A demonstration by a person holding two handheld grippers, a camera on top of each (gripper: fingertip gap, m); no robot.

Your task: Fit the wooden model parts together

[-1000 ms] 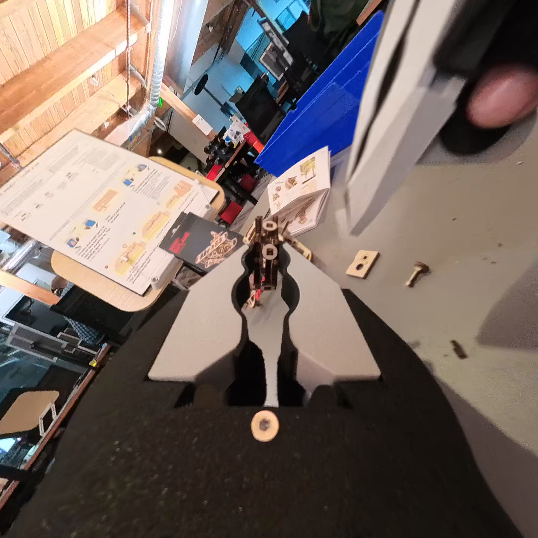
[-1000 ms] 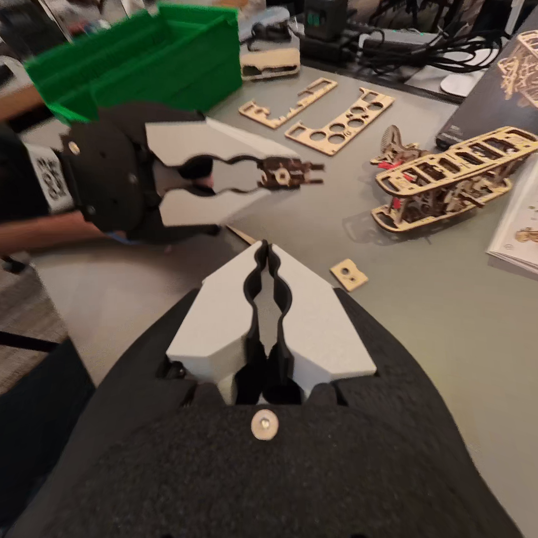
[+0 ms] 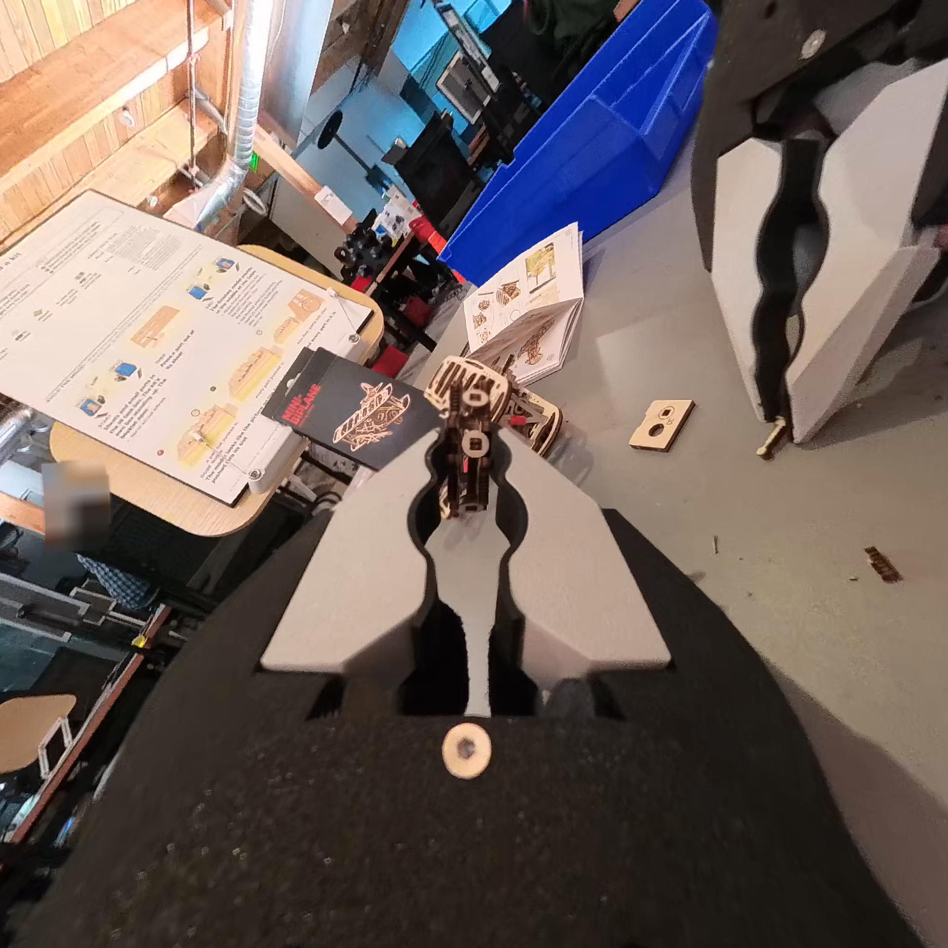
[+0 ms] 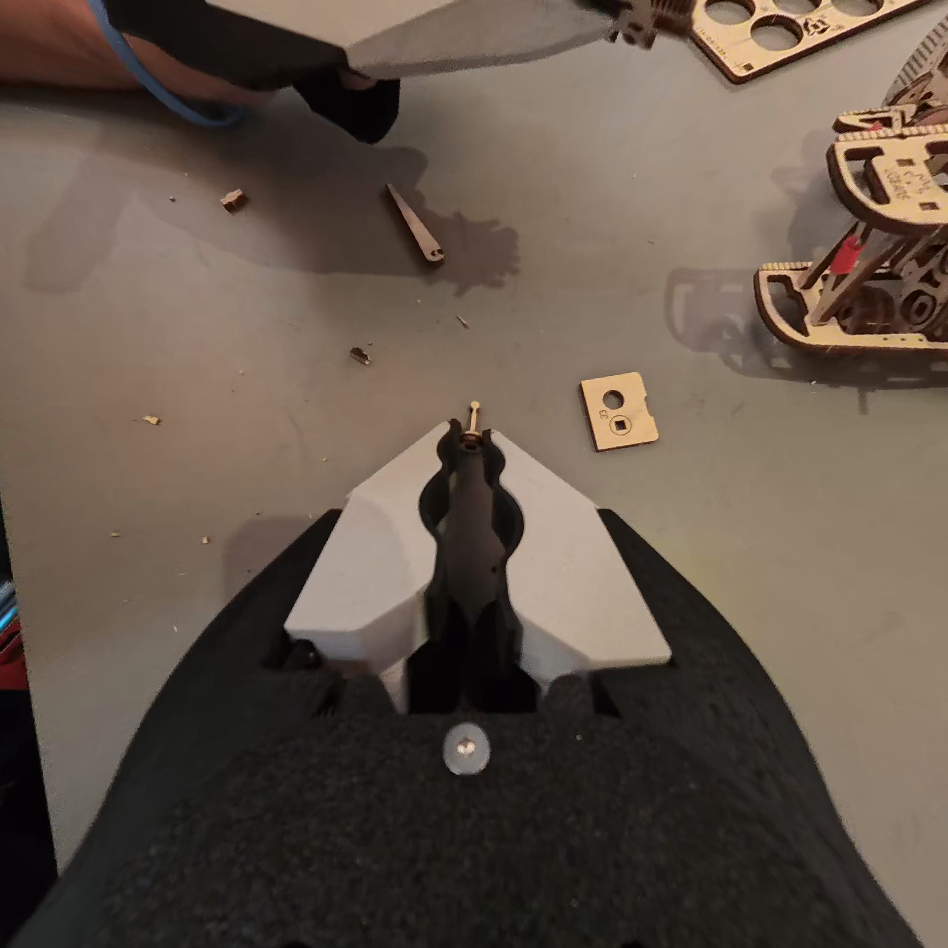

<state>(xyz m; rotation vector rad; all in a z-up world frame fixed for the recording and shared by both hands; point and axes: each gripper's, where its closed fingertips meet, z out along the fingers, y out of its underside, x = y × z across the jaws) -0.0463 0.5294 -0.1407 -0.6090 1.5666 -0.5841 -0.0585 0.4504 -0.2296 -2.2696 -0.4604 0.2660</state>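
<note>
Mid-task: left gripper (image 3: 469, 461) jaws clenched on a dark gear sub-assembly (image 3: 468, 451), right gripper (image 4: 469, 436) jaws pinching a small wooden pin (image 4: 473, 418) beside the square plate (image 4: 618, 412) on the desk (image 4: 718, 564); pin not yet fitted, biplane (image 4: 872, 246) unfinished.

Grey worktop (image 3: 769, 513), scattered with wood crumbs. Blue bin (image 3: 590, 154) stands well beyond the jaws, to their right. Open instruction booklet (image 3: 528, 308) lies just ahead of the jaws, below that bin. Black packaging card (image 3: 359, 415) sits just left of the jaws' tips. Illustrated instruction board (image 3: 154, 333) rests further left, on a round-cornered wooden table (image 3: 154, 497).
</note>
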